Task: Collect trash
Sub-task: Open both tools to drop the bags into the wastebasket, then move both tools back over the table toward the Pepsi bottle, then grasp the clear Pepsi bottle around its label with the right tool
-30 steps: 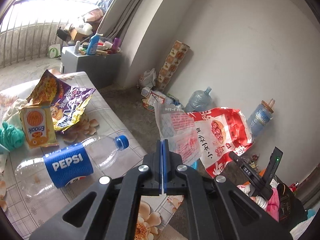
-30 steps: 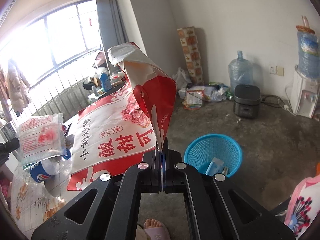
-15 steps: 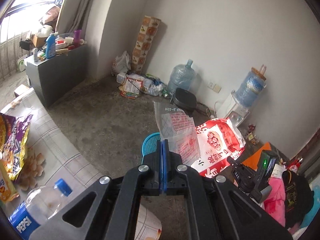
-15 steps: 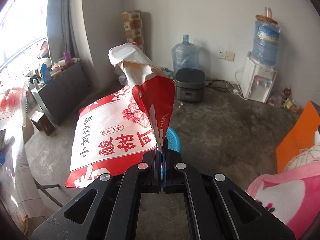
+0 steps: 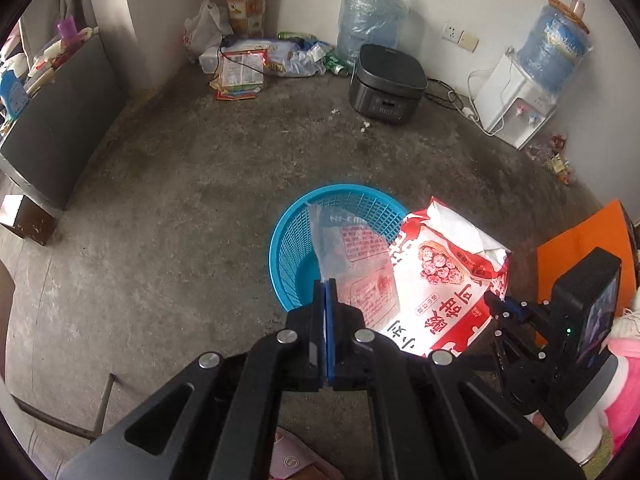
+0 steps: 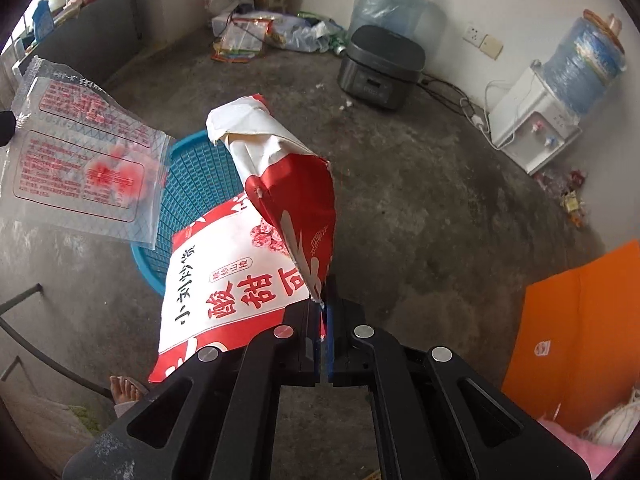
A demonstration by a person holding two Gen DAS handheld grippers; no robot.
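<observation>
My left gripper (image 5: pixel 327 286) is shut on the corner of a clear plastic wrapper with red print (image 5: pixel 352 256), which hangs over the blue mesh basket (image 5: pixel 292 236) on the floor. My right gripper (image 6: pixel 321 304) is shut on an edge of a large red and white snack bag (image 6: pixel 240 272), held in the air beside and partly over the same basket (image 6: pixel 192 184). In the right wrist view the clear wrapper (image 6: pixel 80 168) floats at the left. In the left wrist view the snack bag (image 5: pixel 440 280) and the right gripper (image 5: pixel 496 304) sit to the right.
A black cooker (image 5: pixel 386 80), a water jug (image 5: pixel 370 20) and a white water dispenser (image 5: pixel 520 112) line the far wall. Litter (image 5: pixel 256 64) lies in the corner. An orange sheet (image 6: pixel 576 336) is at the right, a grey cabinet (image 5: pixel 52 120) at the left. Bare toes (image 6: pixel 124 388) show near the bottom.
Both grippers swung away from the table with the Pepsi bottle and came down, pointing steeply at the floor. The blue basket now lies right under the two held wrappers.
</observation>
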